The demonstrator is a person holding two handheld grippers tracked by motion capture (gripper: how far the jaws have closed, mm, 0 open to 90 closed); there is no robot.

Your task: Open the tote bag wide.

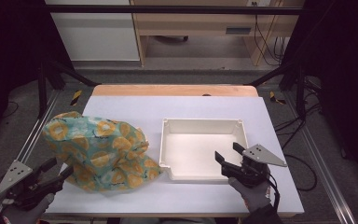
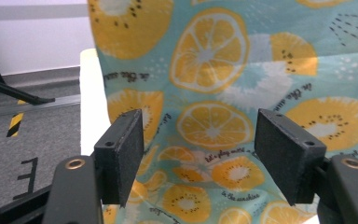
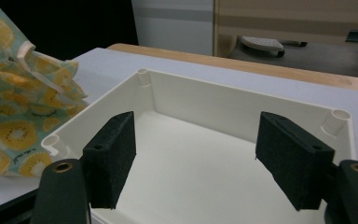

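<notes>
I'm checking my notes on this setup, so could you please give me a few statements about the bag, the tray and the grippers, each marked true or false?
1. The fruit-print cloth bag lies to the left of the white tray in the high view. True.
2. The tray holds a folded cloth. False: it is empty.
3. The left gripper is clamped on the bag. False: its fingers stand apart just short of the cloth.
4. The right gripper is open at the tray's near right corner. True.
5. The bag lies inside the tray. False: it lies on the table beside it.
</notes>
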